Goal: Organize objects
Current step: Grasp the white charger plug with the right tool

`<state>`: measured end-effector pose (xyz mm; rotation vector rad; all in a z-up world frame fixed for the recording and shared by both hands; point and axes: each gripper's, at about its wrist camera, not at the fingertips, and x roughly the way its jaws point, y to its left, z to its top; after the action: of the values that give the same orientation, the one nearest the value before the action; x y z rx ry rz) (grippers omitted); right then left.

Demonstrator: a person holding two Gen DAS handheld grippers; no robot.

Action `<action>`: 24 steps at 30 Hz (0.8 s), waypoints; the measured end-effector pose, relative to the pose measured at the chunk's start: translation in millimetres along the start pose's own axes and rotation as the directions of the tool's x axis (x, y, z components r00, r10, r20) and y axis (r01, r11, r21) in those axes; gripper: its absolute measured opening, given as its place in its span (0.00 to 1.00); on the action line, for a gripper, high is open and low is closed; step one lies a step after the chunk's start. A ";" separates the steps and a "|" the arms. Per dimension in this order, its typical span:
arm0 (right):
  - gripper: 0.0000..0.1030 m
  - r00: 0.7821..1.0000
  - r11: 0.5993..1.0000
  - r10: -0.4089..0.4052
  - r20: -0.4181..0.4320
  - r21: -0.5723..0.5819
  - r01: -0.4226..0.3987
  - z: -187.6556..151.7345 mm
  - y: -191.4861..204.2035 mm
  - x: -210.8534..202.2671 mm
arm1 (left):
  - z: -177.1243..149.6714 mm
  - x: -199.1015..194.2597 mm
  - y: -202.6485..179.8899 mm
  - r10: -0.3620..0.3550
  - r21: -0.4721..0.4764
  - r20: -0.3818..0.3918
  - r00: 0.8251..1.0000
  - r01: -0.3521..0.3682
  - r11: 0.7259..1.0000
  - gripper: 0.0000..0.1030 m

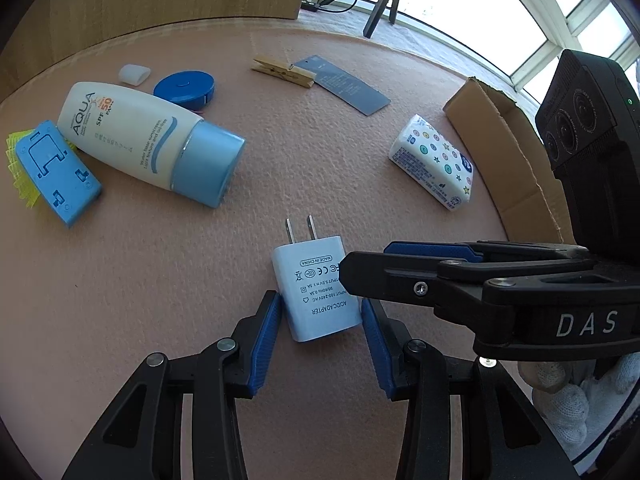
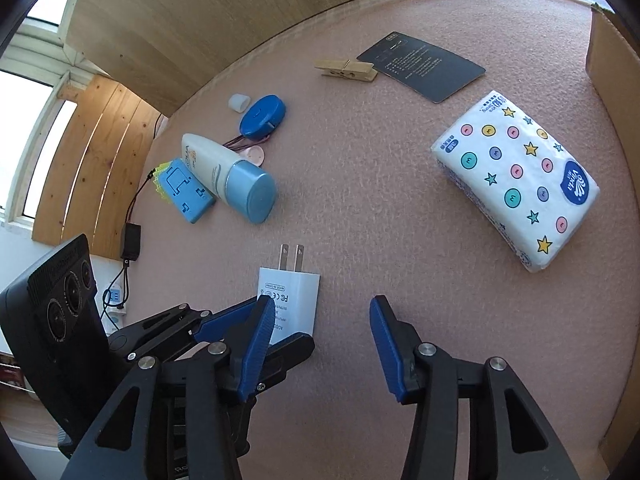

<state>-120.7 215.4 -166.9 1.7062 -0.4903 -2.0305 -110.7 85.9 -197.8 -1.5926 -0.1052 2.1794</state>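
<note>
A white AC adapter (image 1: 310,280) lies flat on the pink mat, prongs pointing away from me. My left gripper (image 1: 320,302) straddles its lower half, and both blue pads (image 1: 266,336) touch its sides. In the right wrist view the same adapter (image 2: 290,292) sits between the left gripper's fingers (image 2: 280,322). My right gripper (image 2: 320,340) stands open just right of the adapter, with only bare mat between its pads. Seen from the left wrist, the right gripper (image 1: 366,260) reaches in from the right, one fingertip over the adapter's upper right corner.
A sunscreen bottle (image 1: 140,140), blue phone stand (image 1: 56,172), blue tape measure (image 1: 184,88) and small white cap (image 1: 134,74) lie at the left. A clothespin (image 1: 284,72) and dark card (image 1: 344,84) lie farther back. A tissue pack (image 2: 520,176) lies beside an open cardboard box (image 1: 504,148) at the right.
</note>
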 end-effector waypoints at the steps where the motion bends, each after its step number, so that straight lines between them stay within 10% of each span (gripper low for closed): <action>1: 0.41 1.000 1.000 0.000 -0.006 -0.003 0.000 0.7 1.2 2.7 | 0.1 0.1 0.3 -0.001 -0.001 0.001 1.000 0.001 1.000 0.44; 24: 0.22 1.000 0.999 0.026 -0.004 -0.043 -0.026 -4.8 12.3 -4.7 | 5.7 -5.1 -25.0 0.017 0.036 0.034 0.999 -0.018 0.999 0.42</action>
<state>-114.1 207.6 -157.3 1.6696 -0.4620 -2.0044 -107.2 107.6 -183.5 -1.5425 -0.0616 2.2095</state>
